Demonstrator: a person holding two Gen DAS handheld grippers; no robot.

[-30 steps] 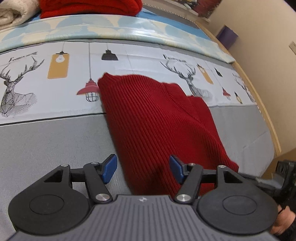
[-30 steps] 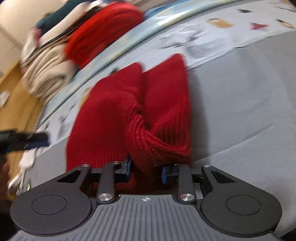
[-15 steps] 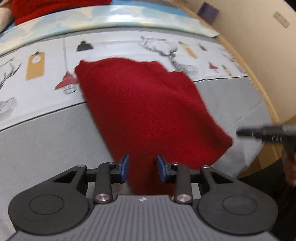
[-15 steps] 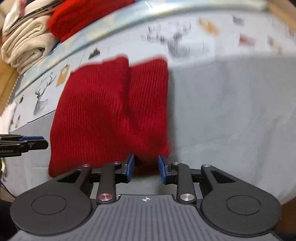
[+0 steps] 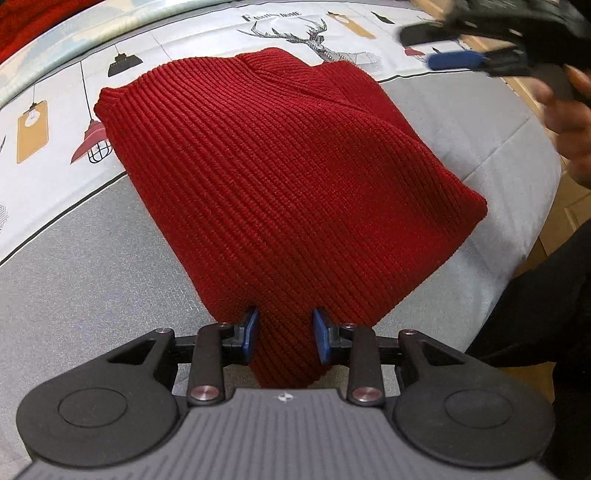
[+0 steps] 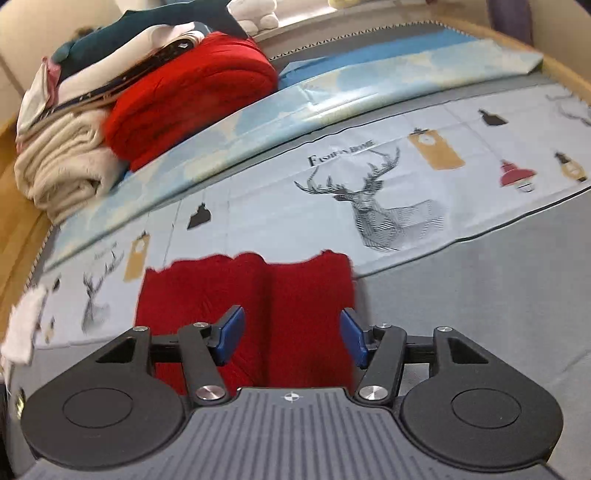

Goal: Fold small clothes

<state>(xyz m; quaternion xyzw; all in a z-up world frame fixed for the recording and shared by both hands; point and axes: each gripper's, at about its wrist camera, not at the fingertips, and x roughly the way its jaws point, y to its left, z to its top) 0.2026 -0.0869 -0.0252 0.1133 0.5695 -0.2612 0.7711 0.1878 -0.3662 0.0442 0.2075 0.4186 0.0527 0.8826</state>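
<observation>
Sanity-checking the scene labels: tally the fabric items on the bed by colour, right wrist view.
Red: 2, the ribbed knit near the gripper and the folded red item in the pile
Cream/white: 2, the cream blanket and a white cloth at the left edge
Dark teal: 1, the teal garment atop the pile
Total: 5

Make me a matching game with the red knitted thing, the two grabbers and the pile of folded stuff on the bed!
Things
1. dark red ribbed knit garment
2. left gripper
3. right gripper
4. stack of folded cream, white and red blankets

Descriptions
A. jaws opening, nothing between the pads
B. piled at the far edge of the bed
C. lying on the grey and deer-print bedsheet
D. pads closed on the near edge of the knit

Pairs: 1-C, 2-D, 3-A, 4-B
</observation>
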